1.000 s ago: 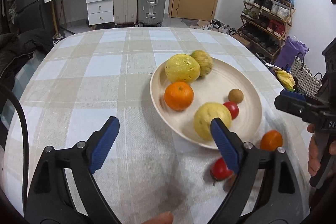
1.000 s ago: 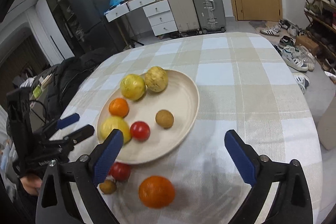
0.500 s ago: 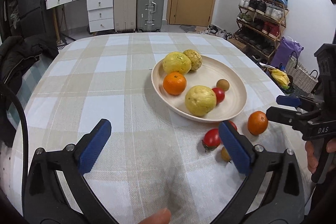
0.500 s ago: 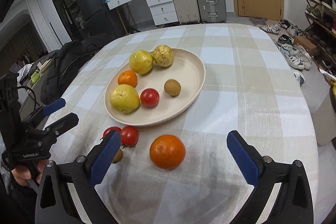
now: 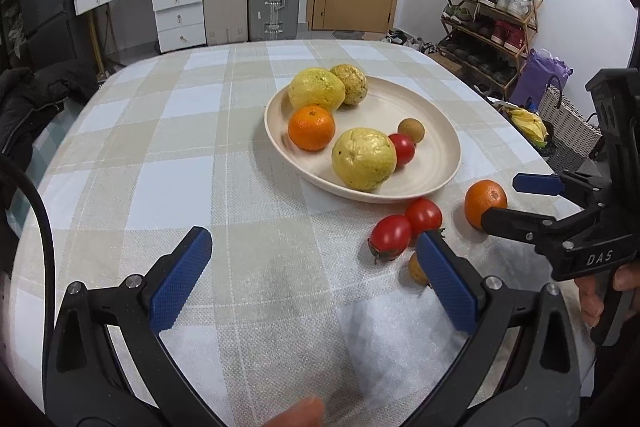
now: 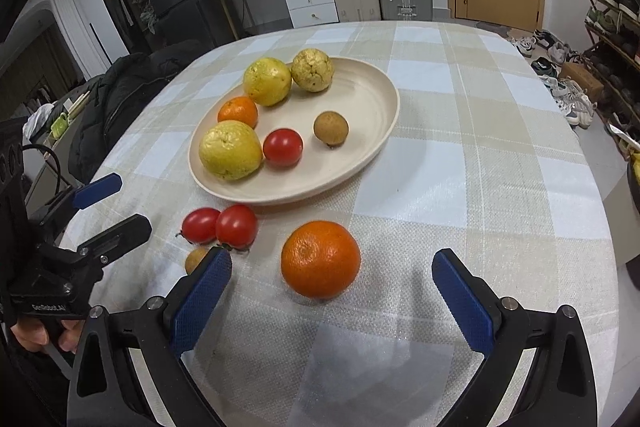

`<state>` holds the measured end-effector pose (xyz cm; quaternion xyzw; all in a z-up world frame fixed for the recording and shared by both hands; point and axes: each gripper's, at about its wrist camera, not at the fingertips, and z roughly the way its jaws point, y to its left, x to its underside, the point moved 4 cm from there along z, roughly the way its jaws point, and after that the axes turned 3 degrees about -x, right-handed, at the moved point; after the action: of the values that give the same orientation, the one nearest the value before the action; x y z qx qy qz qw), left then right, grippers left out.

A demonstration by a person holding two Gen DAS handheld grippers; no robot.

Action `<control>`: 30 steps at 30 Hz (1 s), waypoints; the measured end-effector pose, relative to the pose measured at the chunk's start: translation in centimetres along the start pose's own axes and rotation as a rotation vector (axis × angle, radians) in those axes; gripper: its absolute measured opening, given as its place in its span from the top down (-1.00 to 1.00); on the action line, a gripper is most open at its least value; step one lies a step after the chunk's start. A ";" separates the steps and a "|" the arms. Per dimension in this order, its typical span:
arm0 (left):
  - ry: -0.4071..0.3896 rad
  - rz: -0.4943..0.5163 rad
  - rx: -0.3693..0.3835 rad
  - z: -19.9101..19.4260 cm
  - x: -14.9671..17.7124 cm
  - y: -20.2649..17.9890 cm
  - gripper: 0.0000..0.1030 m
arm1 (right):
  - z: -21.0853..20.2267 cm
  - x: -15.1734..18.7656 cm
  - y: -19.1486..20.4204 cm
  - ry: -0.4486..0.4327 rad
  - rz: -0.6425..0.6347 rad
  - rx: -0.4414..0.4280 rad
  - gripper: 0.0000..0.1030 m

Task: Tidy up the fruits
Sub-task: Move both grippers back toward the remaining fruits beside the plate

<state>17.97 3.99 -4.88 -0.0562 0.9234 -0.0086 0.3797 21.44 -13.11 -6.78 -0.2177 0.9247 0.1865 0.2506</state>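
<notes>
My right gripper (image 6: 332, 291) hangs low over the desk (image 6: 500, 163), jaws spread wide and holding nothing, with the loose orange (image 6: 320, 259) just ahead between them. My left gripper (image 5: 312, 287) is likewise spread and empty. Near its right finger I see a small brown fruit (image 5: 417, 269), partly hidden, and two red tomatoes (image 6: 219, 225) touching each other. Beyond them sits the cream plate (image 6: 360, 163), carrying three yellow fruits, a smaller orange (image 6: 238, 111), one tomato and a brown longan-like fruit (image 6: 330, 128).
</notes>
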 end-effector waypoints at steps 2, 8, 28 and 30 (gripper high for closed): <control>0.009 -0.002 0.012 0.2 0.1 -0.1 -0.98 | 0.2 0.2 0.0 0.005 -0.005 0.009 -0.99; 0.021 0.027 0.011 0.5 0.4 -1.0 -0.98 | 0.7 0.5 0.2 0.020 -0.020 -0.016 -0.75; 0.073 0.090 0.043 1.5 1.9 -3.5 -0.98 | 0.8 0.7 1.1 0.027 -0.045 -0.076 -0.18; 0.079 0.097 0.049 1.6 2.0 -3.8 -0.98 | 0.8 0.7 1.1 0.025 -0.048 -0.070 -0.12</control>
<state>18.02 0.08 -7.23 -0.0016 0.9388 -0.0147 0.3440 20.63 -12.06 -7.52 -0.2508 0.9151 0.2102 0.2355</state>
